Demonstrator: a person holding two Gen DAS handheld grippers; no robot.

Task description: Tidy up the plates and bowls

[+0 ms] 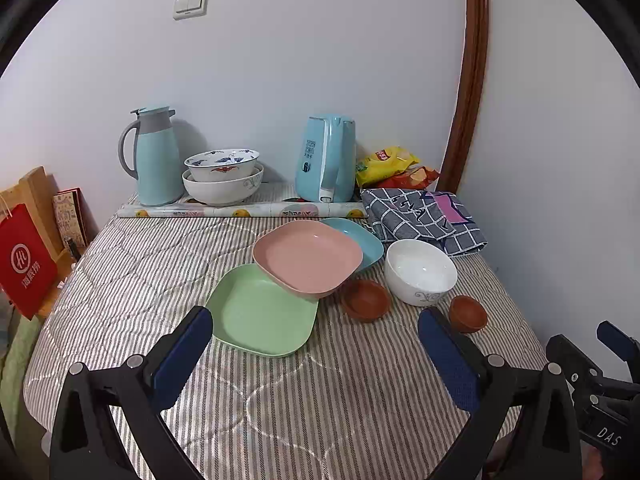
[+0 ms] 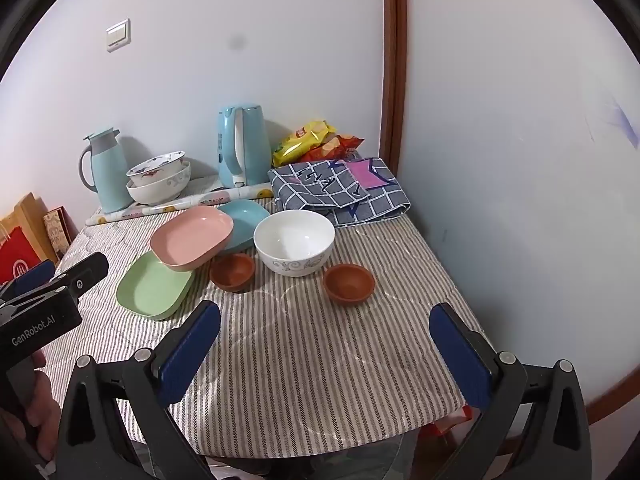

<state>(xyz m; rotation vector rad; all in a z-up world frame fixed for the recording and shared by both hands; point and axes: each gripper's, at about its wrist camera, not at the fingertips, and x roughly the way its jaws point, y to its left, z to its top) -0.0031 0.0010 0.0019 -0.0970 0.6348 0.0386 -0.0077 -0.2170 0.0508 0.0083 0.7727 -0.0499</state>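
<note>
Left wrist view shows both my grippers—left gripper (image 1: 316, 338) and right gripper (image 2: 324, 340)—spread and holding nothing, so sorting hasn't begun: plates (image 1: 308, 256) overlap at twelve o'clock, bowls (image 1: 420, 270) scattered toward one.

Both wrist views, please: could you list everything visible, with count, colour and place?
plates: 3, green, pink, blue; overlapping, table centre
white bowl: 1, right of plates
small bowls: 2, brown, front of white bowl
stacked bowls: 2, patterned white, rear
flask: 1, light blue, rear left
kettle: 1, light blue, rear
snack bags: 2, yellow, red; corner
checked cloth: 1, grey
red bag: 1, left
left tongs: open
right tongs: open
</note>
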